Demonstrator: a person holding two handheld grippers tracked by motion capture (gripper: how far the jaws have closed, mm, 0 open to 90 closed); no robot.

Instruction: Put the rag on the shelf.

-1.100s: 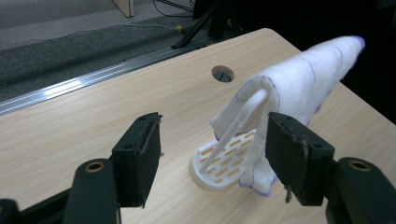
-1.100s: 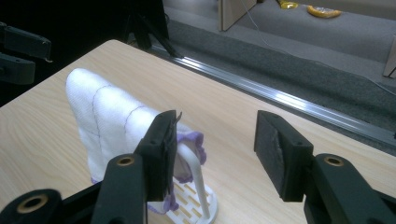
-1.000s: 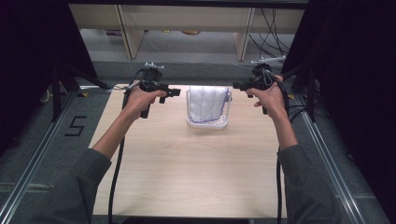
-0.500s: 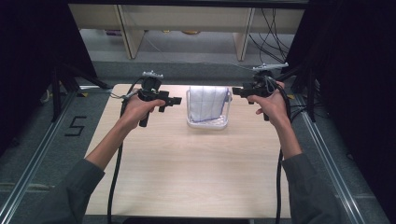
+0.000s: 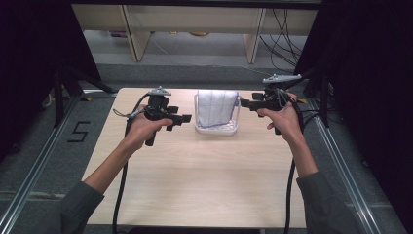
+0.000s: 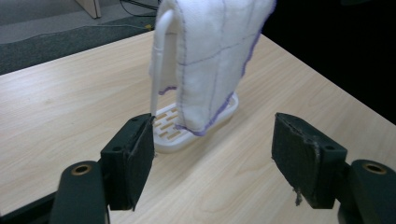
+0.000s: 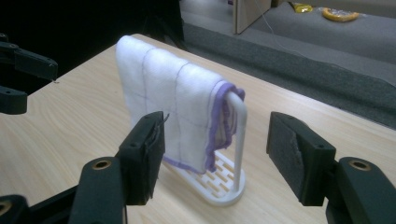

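Observation:
A white cloth (image 5: 216, 107) with purple edging hangs over a white wire rack (image 5: 217, 129) that stands at the middle of the table's far side. My left gripper (image 5: 187, 118) hovers just left of the rack and points at it; its jaws have just been opening. In the left gripper view the cloth (image 6: 210, 56) and the slotted rack base (image 6: 168, 135) lie ahead of the open gripper (image 6: 212, 158). My right gripper (image 5: 243, 103) sits right of the rack, close to the cloth's edge. Its jaws have just been opening; the gripper (image 7: 215, 158) holds nothing, with the cloth (image 7: 173, 107) beyond.
The wooden table (image 5: 195, 185) has bare room in front of the rack. Behind it are furniture legs (image 5: 134, 34) and cables (image 5: 282, 29) on the floor. A "5" mark (image 5: 78, 131) lies on the floor left. The left gripper (image 7: 18, 79) appears far off in the right gripper view.
Both hands have come down and toward the near side, closing in on the rack from either side. Both pairs of jaws stand wider than before. The cloth and rack have not moved.

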